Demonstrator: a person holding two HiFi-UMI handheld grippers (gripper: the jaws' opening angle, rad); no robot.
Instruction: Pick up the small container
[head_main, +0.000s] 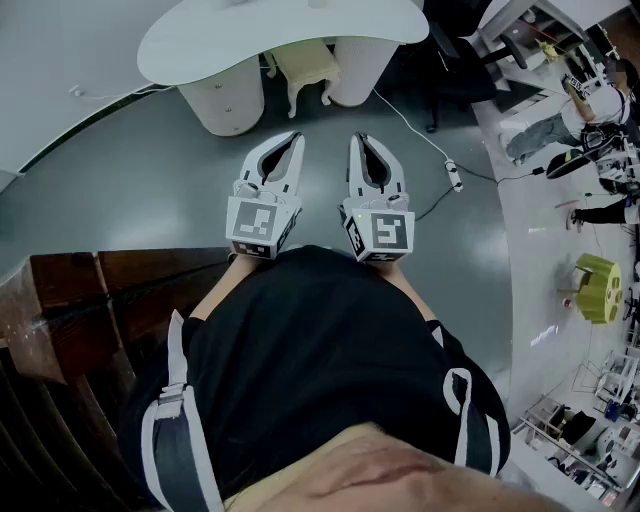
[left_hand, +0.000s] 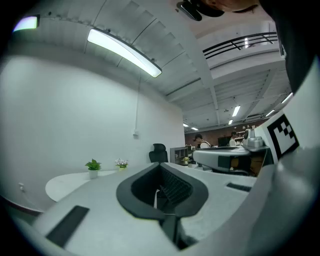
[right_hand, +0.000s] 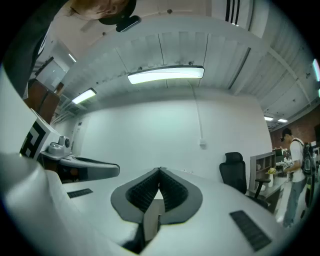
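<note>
Left gripper (head_main: 294, 137) and right gripper (head_main: 359, 139) pressed together, empty
I see no container; reaching blind could knock it over

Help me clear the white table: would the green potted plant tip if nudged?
Probably light: the green potted plant is small against the table. Leaves top a narrow pot, so a high push might tip it; a low nudge likely slides it.

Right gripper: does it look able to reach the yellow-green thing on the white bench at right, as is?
Probably not. The right gripper hangs by the person's body, jaws shut, pointing ahead; the yellow-green thing sits off to the side on the white bench.
</note>
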